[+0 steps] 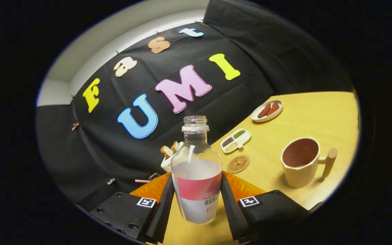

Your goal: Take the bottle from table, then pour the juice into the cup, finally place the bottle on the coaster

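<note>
A clear uncapped bottle (196,177) with a red-and-white label and pale liquid about halfway up sits between my fingers, and my gripper (196,199) is shut on it. The whole view is tilted, and the bottle hangs above the wooden table (318,112). A cream cup (301,162) with a brown inside and a wooden handle stands on the table beyond and to the right of my fingers. Just past the bottle, to its right, a round cork coaster (238,164) lies flat on the table.
A white divided dish (235,140) of seeds lies beyond the coaster, and a white oval plate (267,111) with brown pieces lies farther back. A white holder with bread pieces (168,154) stands behind the bottle on the left. The booth's black cloth wall closes the far side.
</note>
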`<state>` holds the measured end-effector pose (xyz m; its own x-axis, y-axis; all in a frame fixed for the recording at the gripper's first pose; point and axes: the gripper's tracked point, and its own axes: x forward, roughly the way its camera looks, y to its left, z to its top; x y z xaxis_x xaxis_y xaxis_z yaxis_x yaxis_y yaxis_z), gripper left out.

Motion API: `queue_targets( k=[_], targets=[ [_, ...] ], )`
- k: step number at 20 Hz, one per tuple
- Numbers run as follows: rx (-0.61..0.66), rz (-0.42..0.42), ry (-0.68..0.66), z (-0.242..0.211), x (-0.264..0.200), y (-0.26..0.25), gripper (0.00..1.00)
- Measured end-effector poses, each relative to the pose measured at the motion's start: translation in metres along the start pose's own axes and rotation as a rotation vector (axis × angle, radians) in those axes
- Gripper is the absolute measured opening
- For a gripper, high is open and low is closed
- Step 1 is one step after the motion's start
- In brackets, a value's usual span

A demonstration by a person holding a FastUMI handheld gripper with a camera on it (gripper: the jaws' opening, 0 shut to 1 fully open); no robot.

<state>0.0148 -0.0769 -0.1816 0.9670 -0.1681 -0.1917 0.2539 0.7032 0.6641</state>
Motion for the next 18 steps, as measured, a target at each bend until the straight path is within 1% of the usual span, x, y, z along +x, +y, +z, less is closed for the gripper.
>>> queue_targets(
  k=[4, 7, 15, 18],
  targets=[
    [0.226, -0.006, 0.003, -0.003, -0.006, -0.014, 0.74],
    [0.353, -0.010, -0.008, 0.001, -0.007, -0.019, 0.74],
    [0.553, -0.072, -0.008, 0.000, -0.005, -0.040, 0.73],
    [0.618, -0.076, 0.007, -0.001, -0.004, -0.041, 0.74]
  ],
)
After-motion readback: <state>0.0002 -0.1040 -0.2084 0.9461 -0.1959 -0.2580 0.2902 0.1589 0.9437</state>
